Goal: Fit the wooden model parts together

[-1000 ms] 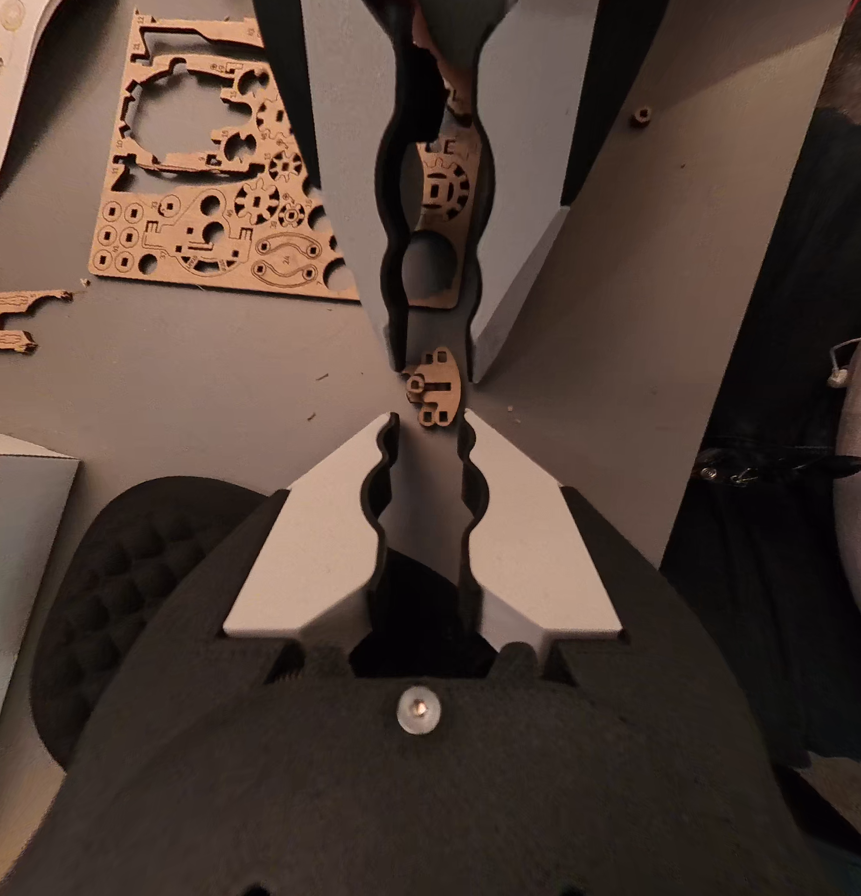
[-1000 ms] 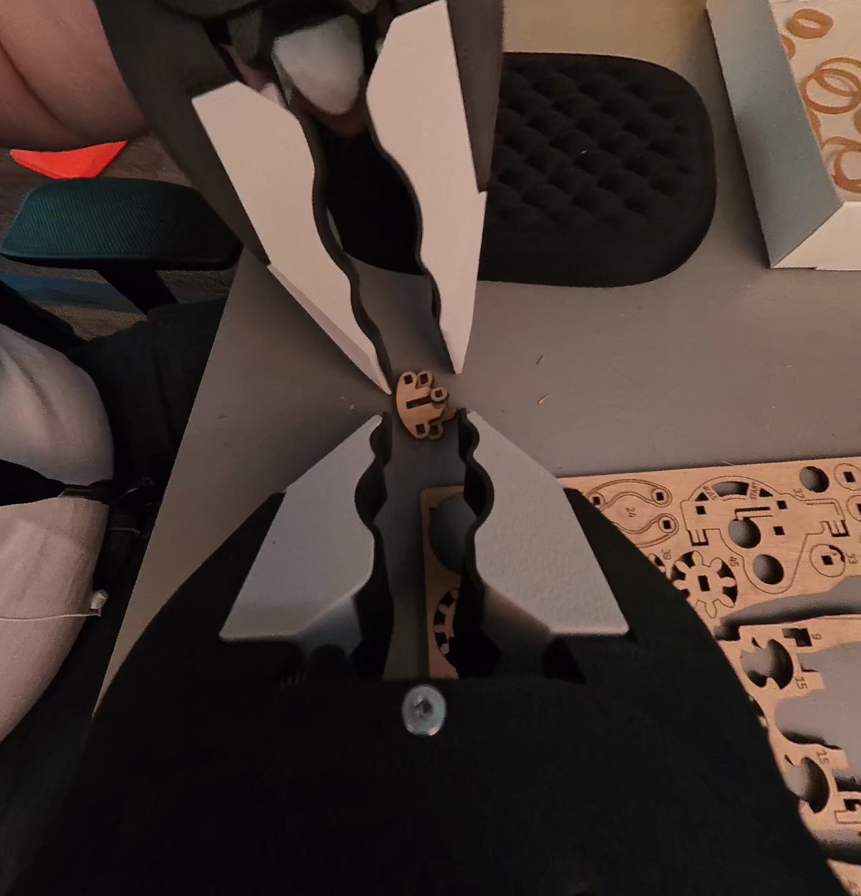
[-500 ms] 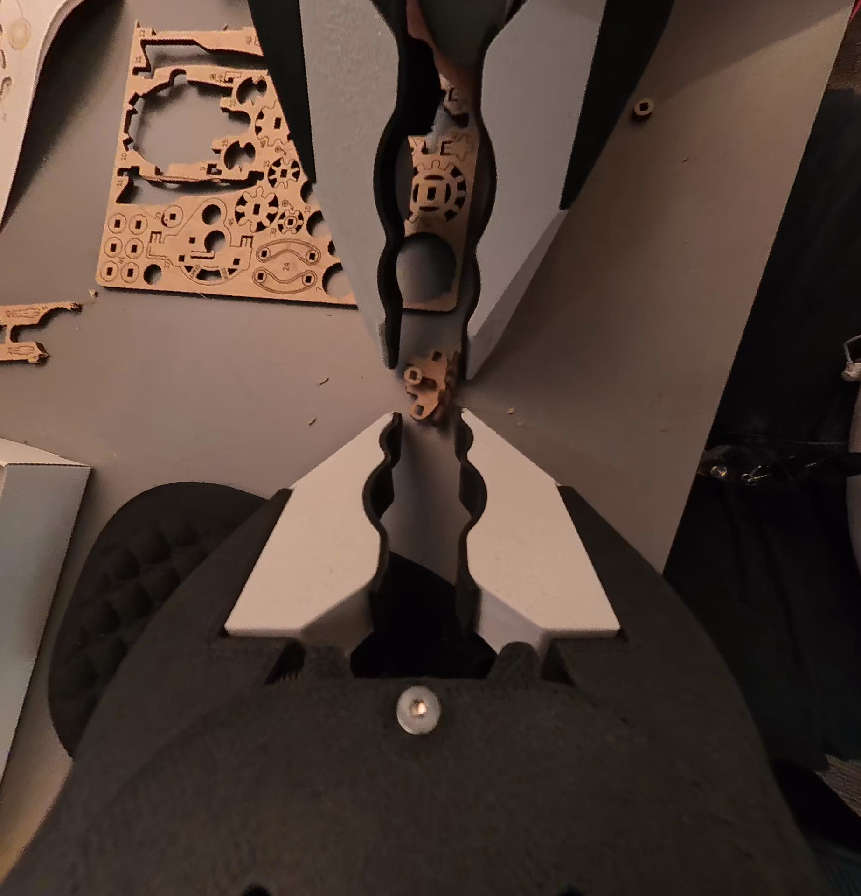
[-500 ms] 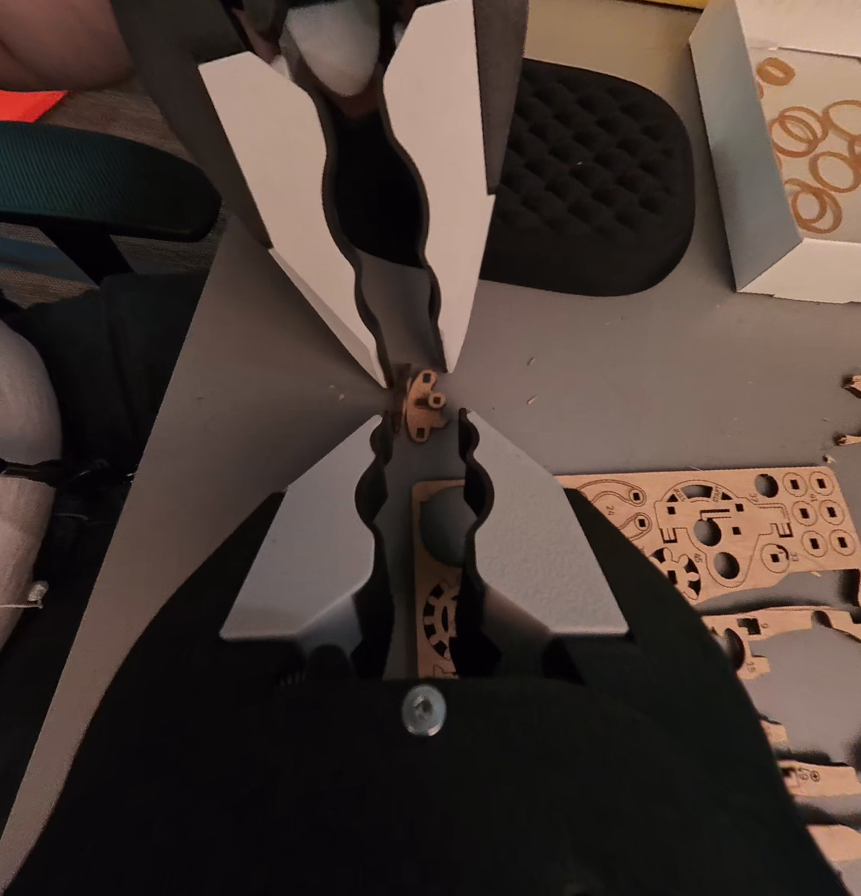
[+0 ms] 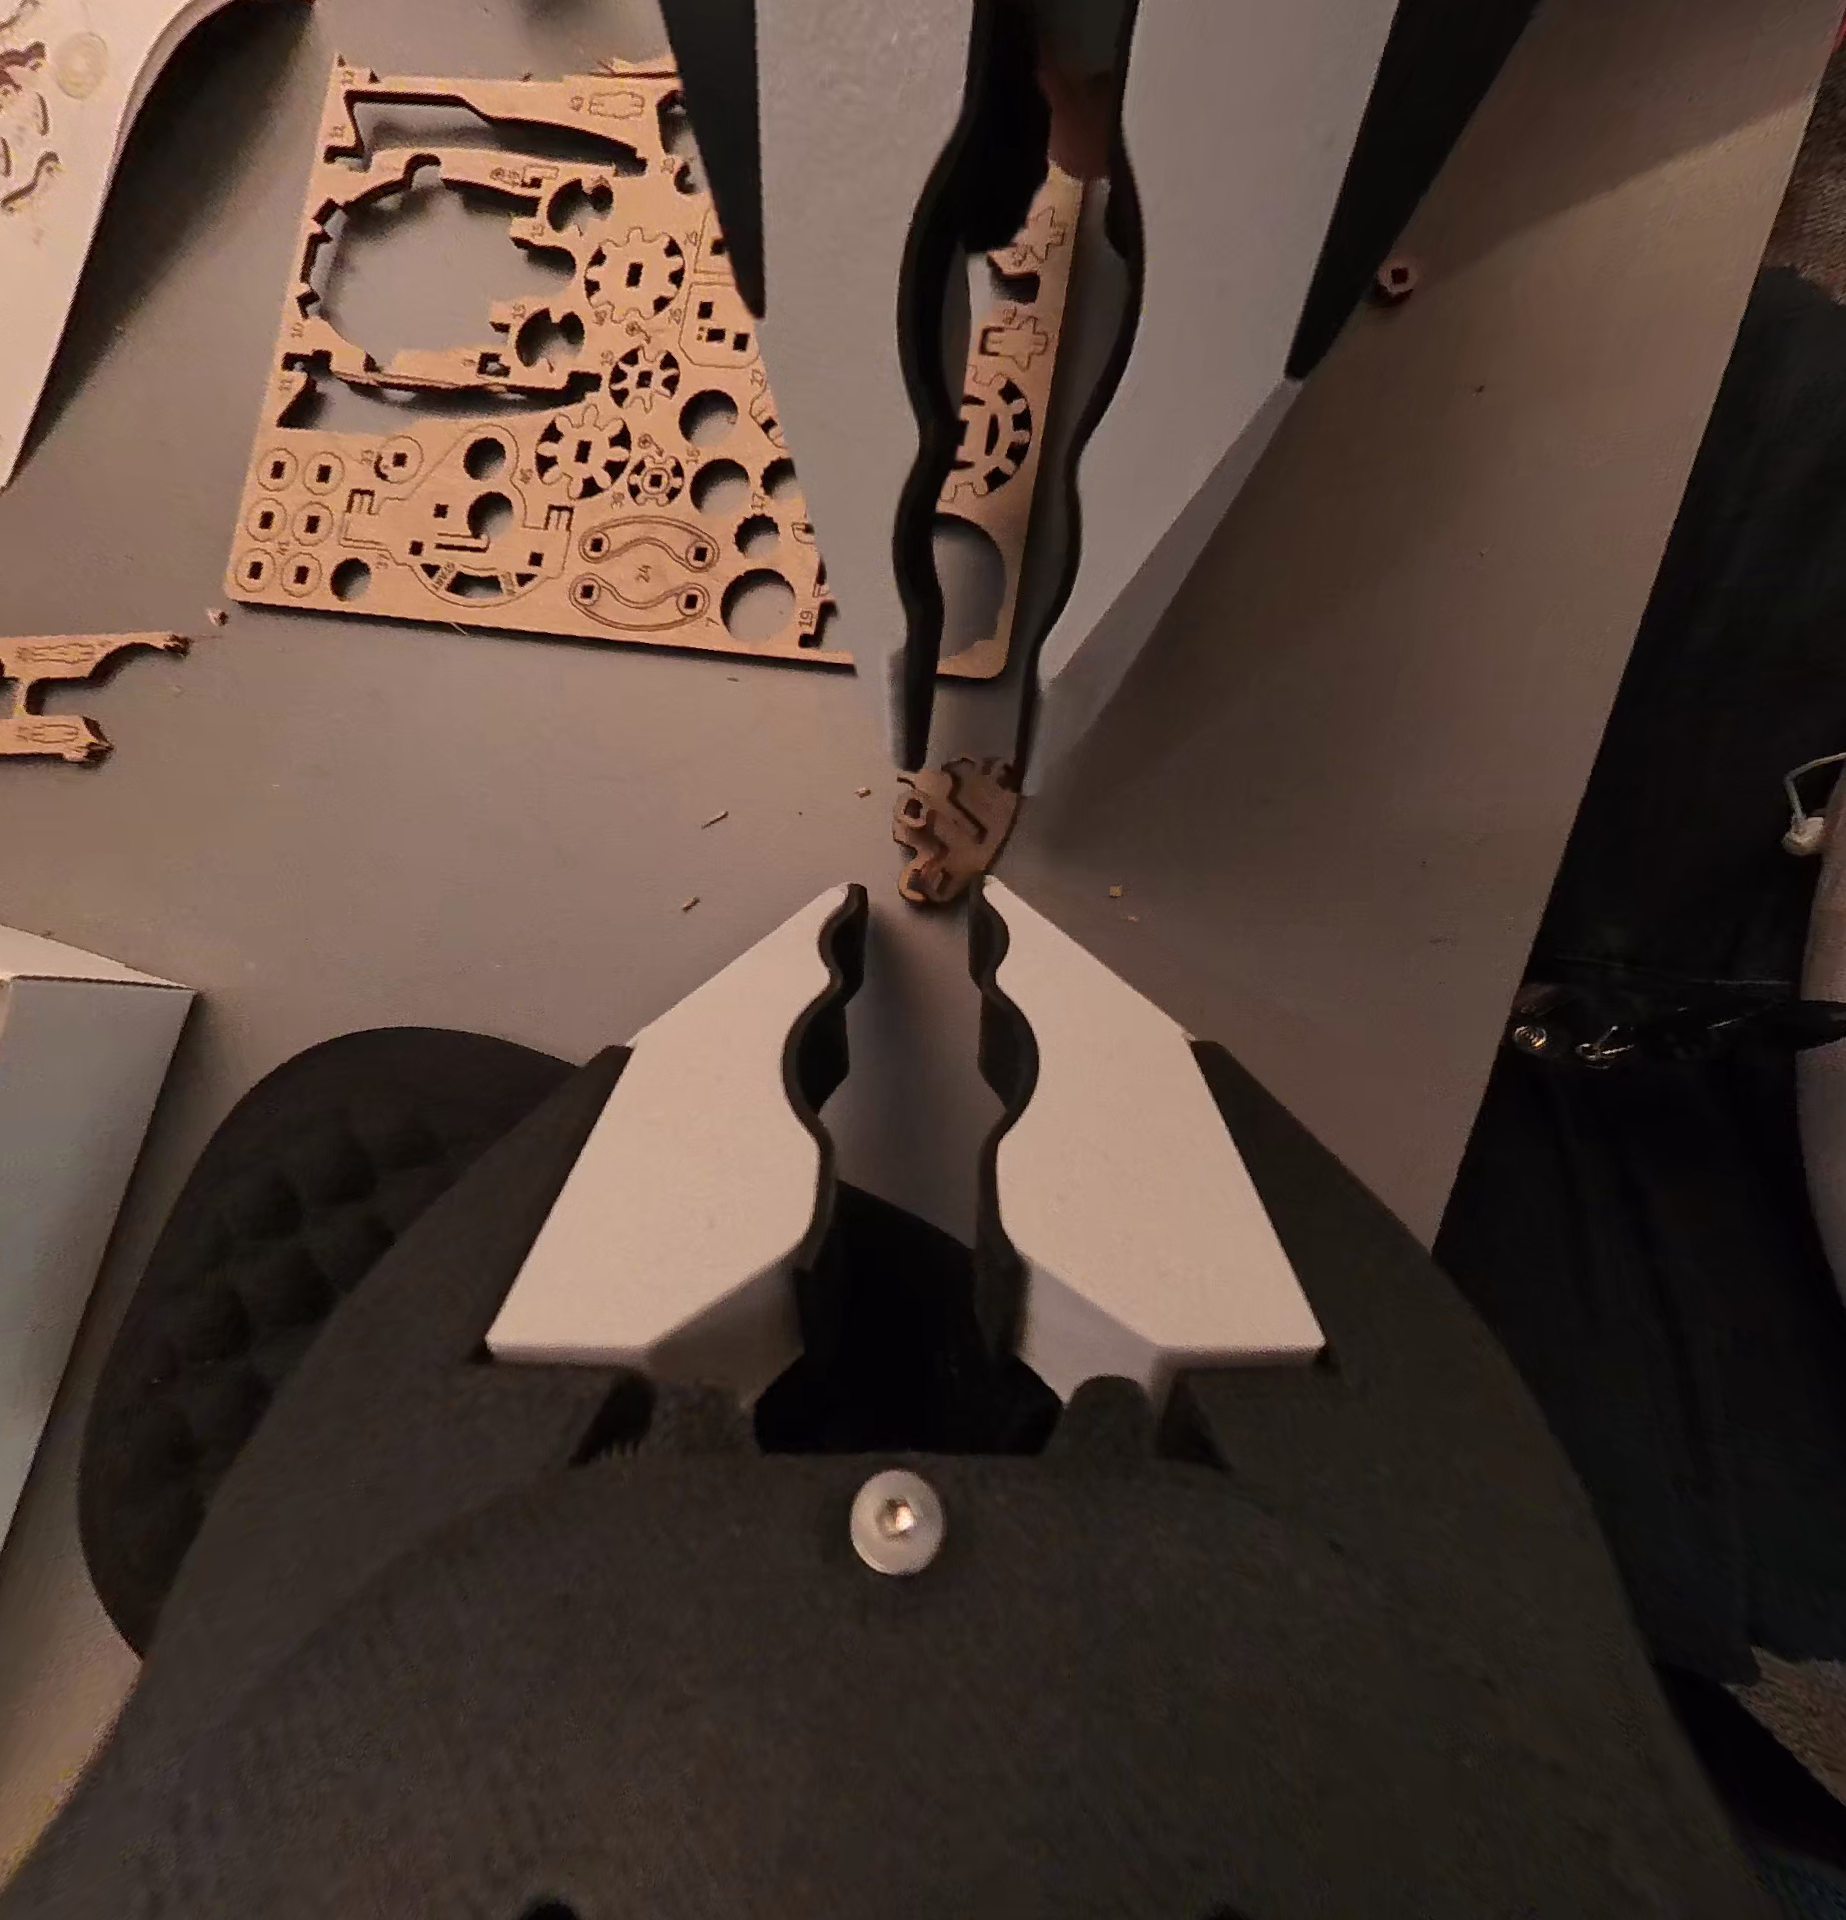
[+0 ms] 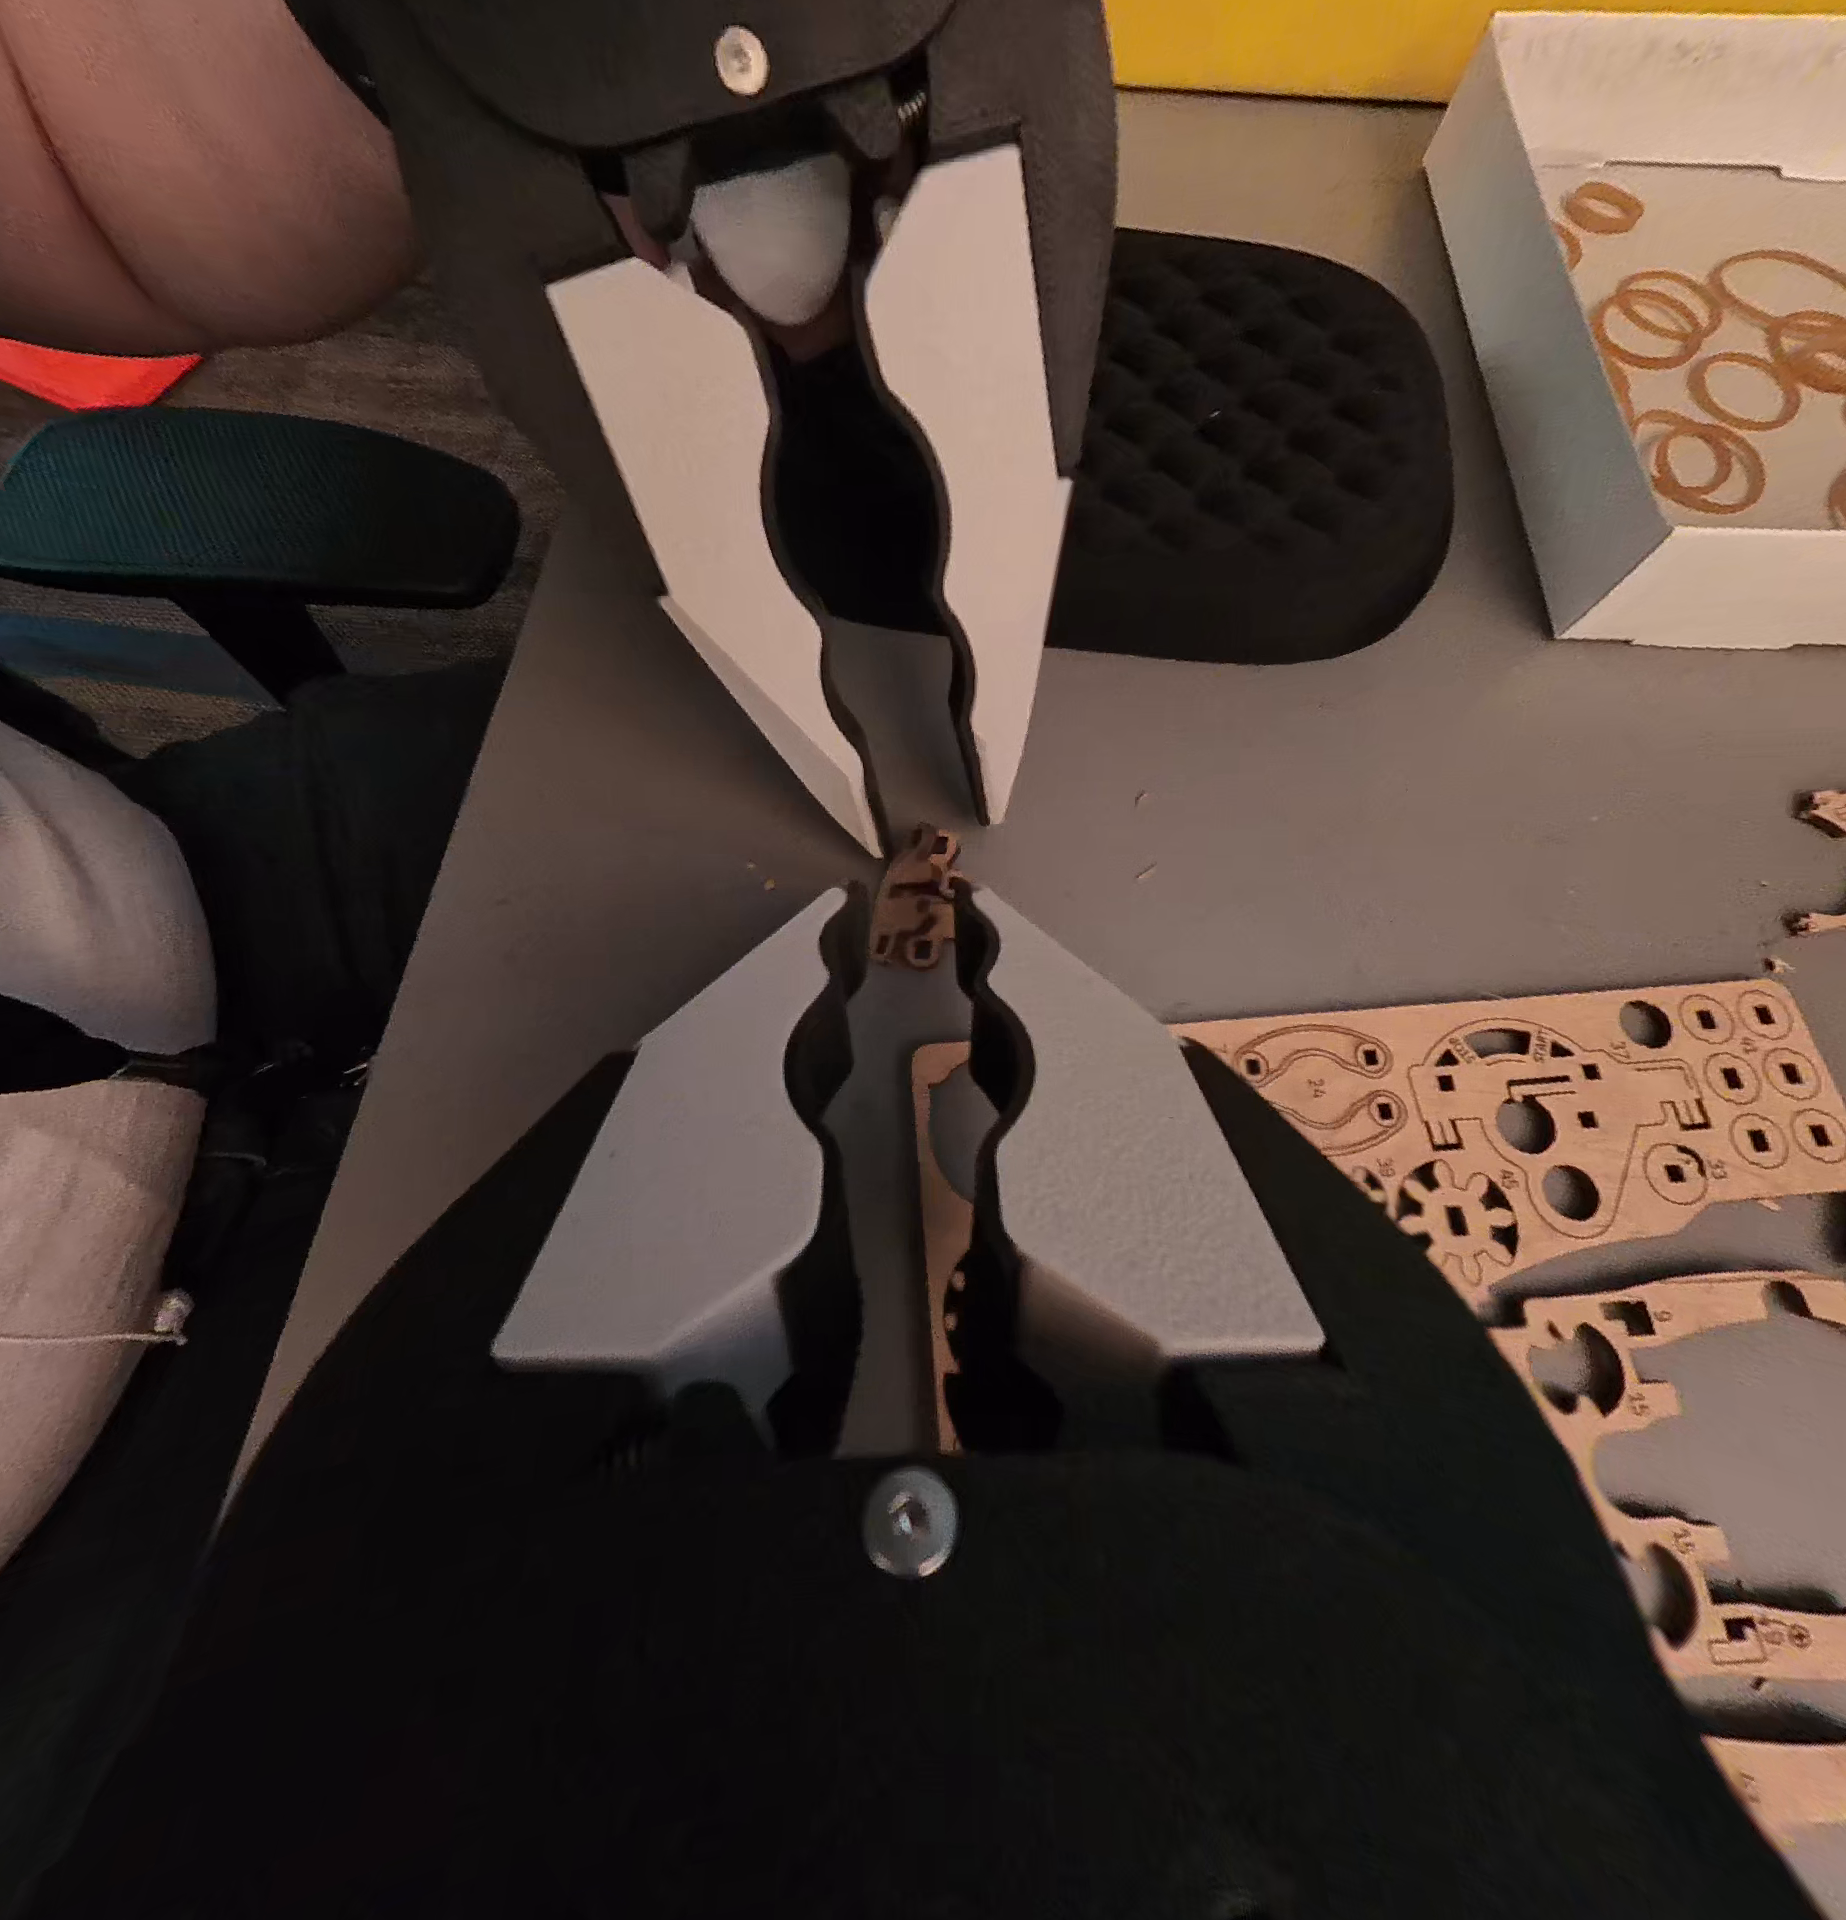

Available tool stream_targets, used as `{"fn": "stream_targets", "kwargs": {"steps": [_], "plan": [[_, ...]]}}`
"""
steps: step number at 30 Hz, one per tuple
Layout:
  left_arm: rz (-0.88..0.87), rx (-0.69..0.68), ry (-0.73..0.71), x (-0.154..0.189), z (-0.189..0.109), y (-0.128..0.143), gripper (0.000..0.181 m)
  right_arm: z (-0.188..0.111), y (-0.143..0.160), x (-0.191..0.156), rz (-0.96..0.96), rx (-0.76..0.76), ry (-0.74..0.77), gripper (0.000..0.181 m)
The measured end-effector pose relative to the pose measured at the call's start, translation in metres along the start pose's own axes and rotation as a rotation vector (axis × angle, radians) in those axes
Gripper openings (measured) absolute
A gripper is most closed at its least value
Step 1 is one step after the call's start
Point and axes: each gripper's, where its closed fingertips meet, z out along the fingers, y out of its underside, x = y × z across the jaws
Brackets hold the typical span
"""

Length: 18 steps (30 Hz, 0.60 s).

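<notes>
A small wooden model part (image 6: 911,914) stands tilted on edge above the grey table (image 6: 1314,831), between the fingertips of my right gripper (image 6: 906,896), which is shut on it. In the left wrist view the part (image 5: 950,831) hangs from the right gripper (image 5: 966,758), which comes in from the top. My left gripper (image 5: 921,890) is open and empty, with its tips just short of the part's lower end. In the right wrist view the left gripper (image 6: 931,831) faces mine, tip to tip.
A laser-cut wooden sheet (image 5: 545,416) with several cut-outs lies behind, also in the right wrist view (image 6: 1521,1143). There is also a black foam pad (image 6: 1241,447), a white box of rings (image 6: 1677,364), a broken frame piece (image 5: 36,696) and a tiny loose bit (image 5: 1395,281). The table edge (image 5: 1584,831) is close, with a person's legs beyond. Less than 4 cm separates the two grippers' tips.
The part lay flat on the table a second ago. The right gripper has closed on it and tipped it up on edge. The left gripper has stayed close.
</notes>
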Motion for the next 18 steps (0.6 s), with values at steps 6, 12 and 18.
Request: {"fn": "stream_targets", "kwargs": {"steps": [6, 12, 18], "plan": [[0.011, 0.000, -0.020, -0.002, 0.001, 0.000, 0.020, 0.002, 0.007, 0.009, 0.011, -0.017, 0.044, 0.014], [0.034, 0.000, -0.005, 0.000, 0.003, -0.001, 0.023, 0.003, 0.009, 0.012, 0.076, -0.016, 0.027, 0.014], [0.065, 0.009, 0.032, 0.004, 0.006, -0.005, 0.021, 0.005, 0.009, 0.016, 0.126, -0.012, 0.023, 0.014]]}}
